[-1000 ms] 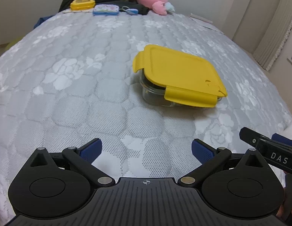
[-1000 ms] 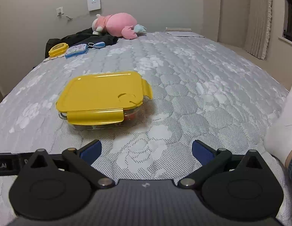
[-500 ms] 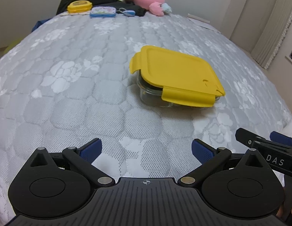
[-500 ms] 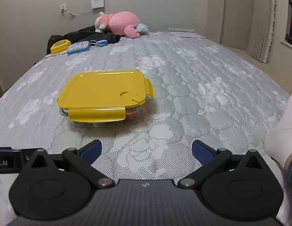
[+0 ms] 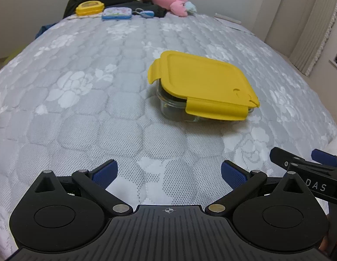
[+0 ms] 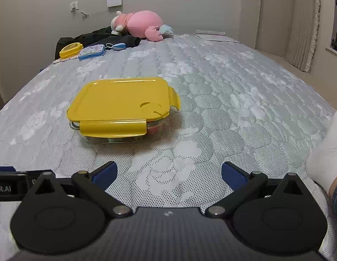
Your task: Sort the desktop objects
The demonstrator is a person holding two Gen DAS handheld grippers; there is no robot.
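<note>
A clear glass container (image 6: 125, 133) with a yellow lid (image 6: 119, 100) sits on the bed (image 6: 212, 100), roughly midway along its length and well away from every edge. The lid lies on top of the container; a flap (image 6: 113, 128) hangs down over the side nearest the cameras, and a second flap (image 6: 175, 100) stands out at the side facing the curtained edge of the bed. Coloured contents show faintly through the glass, but they cannot be identified.

The left tool (image 5: 169, 171) hovers over the bed short of the container, its blue-padded fingers (image 5: 105, 170) spread wide apart with nothing between them. The right tool (image 6: 167, 171) is in the same condition, fingers apart and empty, and also short of the container. In the left wrist view, the right tool appears just beside the left.

The bed is covered in a grey quilted surface with white floral patterning. At its far end, near the wall, lie a small yellow box (image 6: 71, 50), a blue-edged case (image 6: 91, 52) just beside it, a small blue item (image 6: 118, 46), dark clothing (image 6: 98, 38) and a pink plush toy (image 6: 142, 25). A flat white paper item (image 6: 214, 35) lies at the far corner on the curtain side. A white-socked foot (image 6: 325, 154) rests at the near edge on the right.
</note>
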